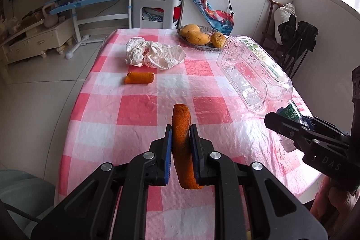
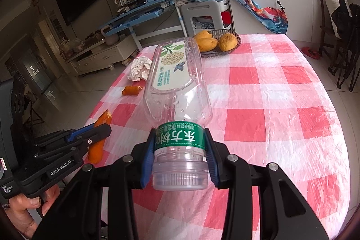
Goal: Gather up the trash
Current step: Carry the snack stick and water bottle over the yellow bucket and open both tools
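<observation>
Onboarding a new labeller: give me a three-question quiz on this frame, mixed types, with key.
1. True or false: the left tongs are shut on a piece of orange peel.
2. What do the right tongs grip? A) crumpled wrapper B) plastic bottle C) mango
3. Fill in: a second piece of peel lies on the checked ____.

Key: 1 true; 2 B; 3 tablecloth.
</observation>
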Demonstrator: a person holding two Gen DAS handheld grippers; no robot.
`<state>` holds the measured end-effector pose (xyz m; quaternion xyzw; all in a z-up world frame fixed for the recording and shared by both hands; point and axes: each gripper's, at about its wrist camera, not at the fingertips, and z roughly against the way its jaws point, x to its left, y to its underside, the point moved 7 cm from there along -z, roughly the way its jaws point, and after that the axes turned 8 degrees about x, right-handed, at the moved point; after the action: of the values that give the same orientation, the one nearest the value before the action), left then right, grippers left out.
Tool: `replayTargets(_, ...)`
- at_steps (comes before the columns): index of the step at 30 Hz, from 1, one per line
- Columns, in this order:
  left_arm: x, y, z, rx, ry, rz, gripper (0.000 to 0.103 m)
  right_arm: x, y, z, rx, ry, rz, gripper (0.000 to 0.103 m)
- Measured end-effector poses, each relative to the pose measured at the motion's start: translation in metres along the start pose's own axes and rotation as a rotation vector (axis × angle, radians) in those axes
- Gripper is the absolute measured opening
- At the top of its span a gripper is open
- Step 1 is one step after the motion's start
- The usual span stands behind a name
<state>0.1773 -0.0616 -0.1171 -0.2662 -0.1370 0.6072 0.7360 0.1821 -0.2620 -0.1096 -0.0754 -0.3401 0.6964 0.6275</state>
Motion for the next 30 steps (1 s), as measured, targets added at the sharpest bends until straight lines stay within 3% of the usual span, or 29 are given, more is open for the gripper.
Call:
replayTargets(13, -0.006, 0.032, 0.015, 0.005, 0.006, 0.004, 0.015, -0.003, 0.012, 0.024, -0.019, 0.012, 0.009, 0.04)
replayTargets(30, -0.017, 0.067, 0.037, 0.011, 0.014, -0.019, 0.015, 0.006, 0.07, 0.047, 0.018, -0.015, -0.018, 0.04)
